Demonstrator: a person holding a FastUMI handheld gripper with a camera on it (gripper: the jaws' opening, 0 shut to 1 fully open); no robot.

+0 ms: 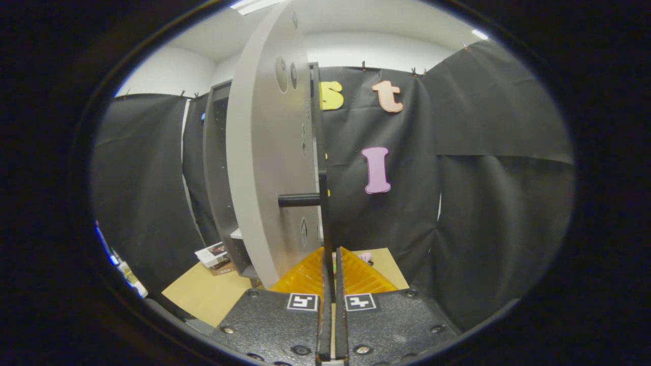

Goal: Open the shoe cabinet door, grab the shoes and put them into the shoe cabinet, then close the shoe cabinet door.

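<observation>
we see our gripper [331, 262] clenched on the thin dark handle bar [323, 203] of the pale shoe cabinet door [264, 168], door swung edge-on ahead of us, dark cabinet body [216, 173] behind it, tan table [203, 292] below

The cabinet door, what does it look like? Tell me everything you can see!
The cabinet door is a flat, pale grey panel, smooth like painted board, swung open and seen nearly edge-on. Round fittings dot its inner face. A dark bar handle stands off it on a short peg. The tongs are pinched around that handle. The dark cabinet stands behind it.
</observation>
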